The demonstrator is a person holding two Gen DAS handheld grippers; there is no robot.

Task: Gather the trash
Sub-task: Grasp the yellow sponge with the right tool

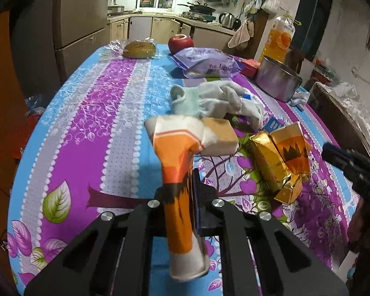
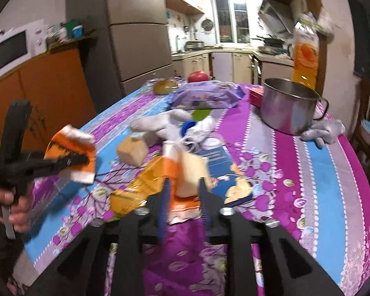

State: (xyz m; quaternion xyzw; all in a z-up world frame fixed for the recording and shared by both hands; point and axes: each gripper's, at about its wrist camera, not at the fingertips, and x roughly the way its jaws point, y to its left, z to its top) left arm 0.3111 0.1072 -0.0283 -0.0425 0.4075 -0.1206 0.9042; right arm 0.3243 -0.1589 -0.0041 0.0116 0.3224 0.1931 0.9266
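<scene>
Orange wrapper (image 1: 177, 170) pinched lengthwise in our left gripper (image 1: 185, 187); second wrapper (image 2: 182, 172) between our right gripper's (image 2: 185, 190) half-open jaws, grip unclear.

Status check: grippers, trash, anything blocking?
Left gripper shut on orange-white wrapper, lifted clear of the table. Right gripper around a second orange wrapper, grip unclear through blur. Gold packet, socks lying close by.

left gripper (image 1: 185, 185) clamping orange carton (image 1: 177, 162), floral tablecloth (image 1: 98, 128)
</scene>
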